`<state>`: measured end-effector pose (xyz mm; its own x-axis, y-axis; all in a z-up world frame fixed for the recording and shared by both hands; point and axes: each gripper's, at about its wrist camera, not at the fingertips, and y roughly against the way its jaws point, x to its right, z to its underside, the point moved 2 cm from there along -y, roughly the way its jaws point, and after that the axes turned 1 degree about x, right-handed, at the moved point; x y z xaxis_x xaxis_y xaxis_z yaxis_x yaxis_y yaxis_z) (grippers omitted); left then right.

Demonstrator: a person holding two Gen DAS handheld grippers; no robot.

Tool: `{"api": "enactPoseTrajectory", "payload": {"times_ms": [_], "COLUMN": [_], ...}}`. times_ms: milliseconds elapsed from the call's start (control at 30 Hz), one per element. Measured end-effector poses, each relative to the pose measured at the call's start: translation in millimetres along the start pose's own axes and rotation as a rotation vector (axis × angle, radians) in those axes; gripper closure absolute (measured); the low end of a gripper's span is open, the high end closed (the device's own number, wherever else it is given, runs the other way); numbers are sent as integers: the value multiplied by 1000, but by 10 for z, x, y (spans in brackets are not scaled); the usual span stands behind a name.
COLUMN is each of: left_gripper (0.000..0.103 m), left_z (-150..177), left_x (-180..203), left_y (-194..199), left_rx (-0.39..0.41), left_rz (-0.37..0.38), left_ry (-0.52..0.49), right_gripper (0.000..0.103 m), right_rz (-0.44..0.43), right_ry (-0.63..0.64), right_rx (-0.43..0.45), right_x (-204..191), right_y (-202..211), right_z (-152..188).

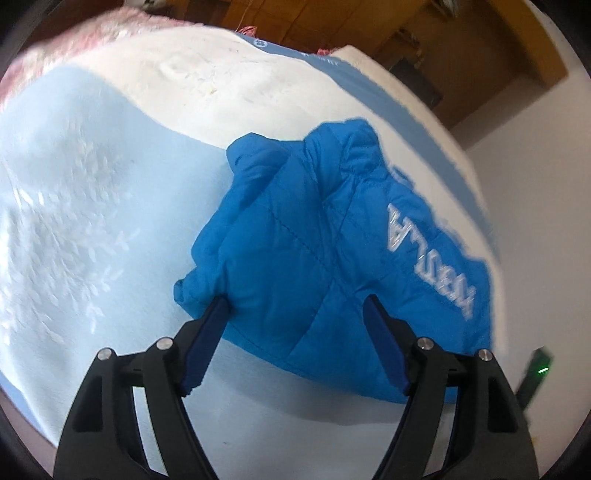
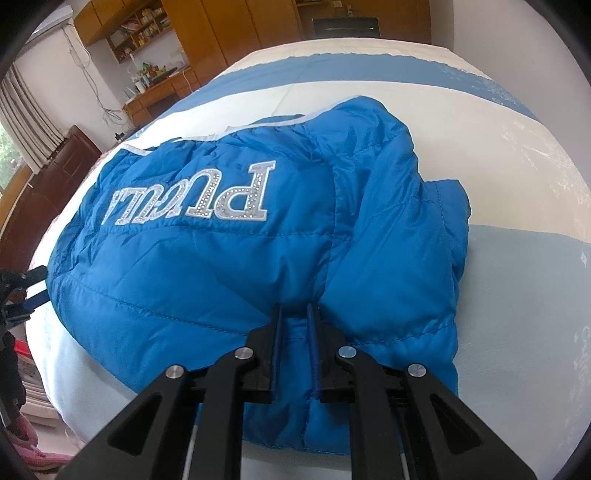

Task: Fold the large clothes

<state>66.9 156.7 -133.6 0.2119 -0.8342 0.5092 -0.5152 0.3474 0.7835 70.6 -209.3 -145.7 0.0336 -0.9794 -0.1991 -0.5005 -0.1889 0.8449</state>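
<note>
Left wrist view first: the left gripper (image 1: 295, 306) is seen with jaws spread wide over a puffy edge of the blue jacket (image 1: 314, 240); one pad looks to be brushing the fabric, but nothing is actually pinched; the jacket is laid on a bed (image 1: 92, 184) with a pale blue and white cover, lettering visible toward its right side; motion blur makes finer detail hard to call. Right wrist view: the right gripper (image 2: 294, 321) is clamped nearly closed on a fold of the jacket's near hem, fabric bunched between the pads; the padded jacket (image 2: 221, 258) is spread across the bed (image 2: 517, 258), with the left gripper (image 2: 35, 288) spotted at its far left edge. What could go wrong, as a guess: slippery quilted nylon could slide out of that narrow pinch if it's tugged hard; if only the top layer gets caught on the left, the fold could be dragged crooked or bunched. Containers: none can be made out near the jacket; only shelves (image 2: 144, 29) in the background, contents too small to tell.
</note>
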Motion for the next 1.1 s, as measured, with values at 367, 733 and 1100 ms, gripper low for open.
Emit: {"api": "enactPoseTrajectory", "payload": {"times_ms": [367, 733, 1100], "left_gripper": [34, 28, 71], "left_z": [160, -105, -201], "left_x": [-318, -556, -408], "left_y": [44, -360, -417], "left_rx": [18, 23, 74], "left_rz": [56, 137, 129], "left_ry": [161, 283, 285], "right_gripper": [91, 91, 91], "right_rz": [-2, 14, -9], "right_ry": [-3, 6, -30], "right_rx": [-9, -10, -29], "right_x": [22, -12, 40], "right_y": [3, -1, 158], "right_z": [-9, -9, -44]}}
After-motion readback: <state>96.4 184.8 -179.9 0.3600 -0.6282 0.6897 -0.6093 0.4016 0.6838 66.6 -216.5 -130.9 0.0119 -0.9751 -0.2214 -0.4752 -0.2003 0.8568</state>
